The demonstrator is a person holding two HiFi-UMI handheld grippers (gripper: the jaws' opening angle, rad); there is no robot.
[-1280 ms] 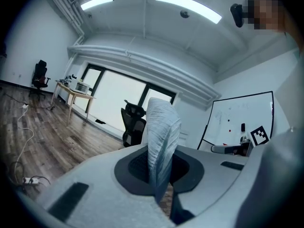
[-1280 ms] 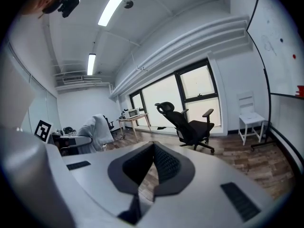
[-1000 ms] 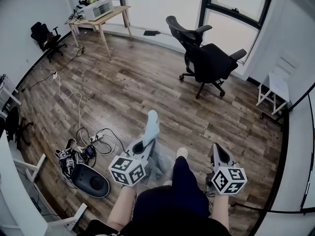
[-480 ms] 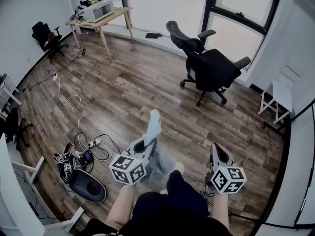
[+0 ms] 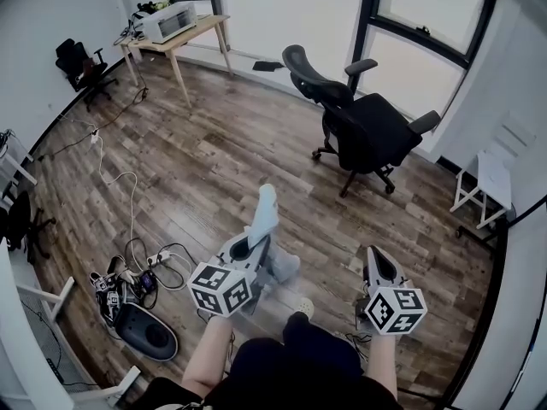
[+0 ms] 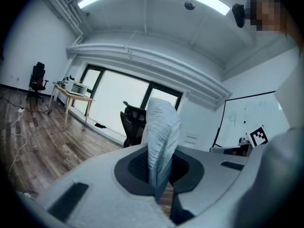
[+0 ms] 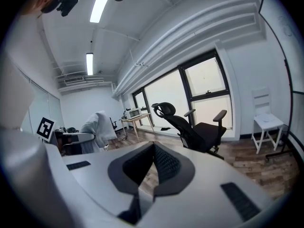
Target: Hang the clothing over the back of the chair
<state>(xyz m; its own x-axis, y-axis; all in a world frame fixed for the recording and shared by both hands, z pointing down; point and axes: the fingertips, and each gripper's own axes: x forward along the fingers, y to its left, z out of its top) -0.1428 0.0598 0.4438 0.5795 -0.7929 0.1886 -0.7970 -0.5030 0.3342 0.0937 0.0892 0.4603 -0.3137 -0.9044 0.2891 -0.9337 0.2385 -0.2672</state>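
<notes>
Under me is a wide wood-plank floor (image 5: 214, 152) in a room with tall windows. The black office chair (image 5: 363, 126) stands ahead and to the right, near the windows, its back and headrest turned toward the left side of the head view; it is well apart from both tools. A wooden table (image 5: 205, 26) with a pale printer (image 5: 167, 20) on it sits in the far left corner, another black chair (image 5: 77, 62) stands by the left wall, and a small white chair (image 5: 487, 178) is at the right wall. Loose cables (image 5: 128, 195) trail across the floor to a dark rounded device (image 5: 141, 331) near my left side. The clothing (image 5: 263, 216), a pale blue-grey fabric, is clamped in my left gripper (image 5: 256, 248): its jaws are pinched tight on the cloth, which sticks up above them and hangs below. My right gripper (image 7: 154, 146) has its jaws together at the tips with nothing between them.
</notes>
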